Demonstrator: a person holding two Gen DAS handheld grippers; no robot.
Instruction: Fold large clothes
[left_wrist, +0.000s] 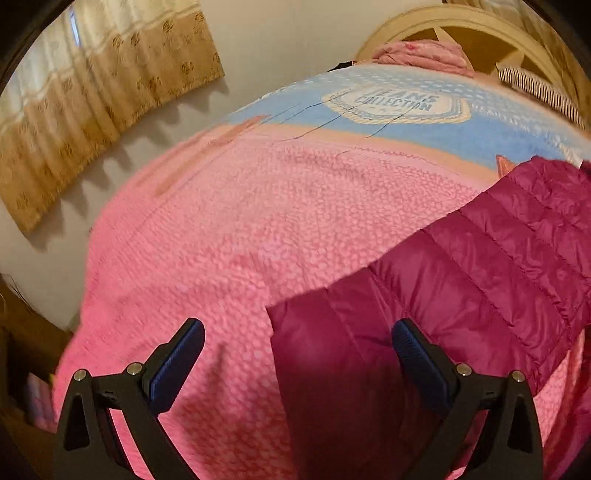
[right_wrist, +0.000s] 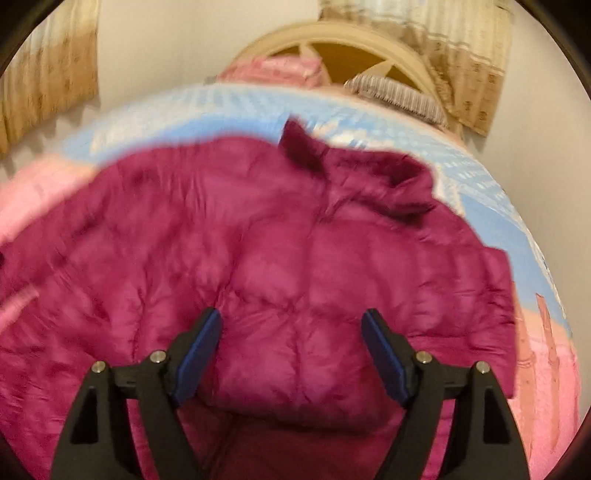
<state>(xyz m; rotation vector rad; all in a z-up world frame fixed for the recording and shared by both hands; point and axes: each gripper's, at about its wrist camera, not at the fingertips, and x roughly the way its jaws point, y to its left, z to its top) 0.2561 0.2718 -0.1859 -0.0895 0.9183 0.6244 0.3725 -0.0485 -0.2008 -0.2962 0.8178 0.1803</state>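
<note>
A magenta quilted puffer jacket (right_wrist: 280, 251) lies spread on a bed, collar (right_wrist: 354, 166) toward the headboard. In the left wrist view one part of the jacket (left_wrist: 461, 280) runs in from the right, its end under the gripper. My left gripper (left_wrist: 297, 339) hovers open over the edge of that end and the pink blanket (left_wrist: 258, 221); nothing is between its fingers. My right gripper (right_wrist: 291, 332) hangs open above the jacket's body, its pads apart from the fabric. The right wrist view is blurred.
The bed carries a pink and blue blanket (right_wrist: 498, 206) with a printed badge (left_wrist: 395, 103). A cream headboard (right_wrist: 332, 40), a pink pillow (right_wrist: 284, 70) and a striped pillow (right_wrist: 399, 92) lie at the far end. Tan curtains (left_wrist: 92, 92) hang along the left wall.
</note>
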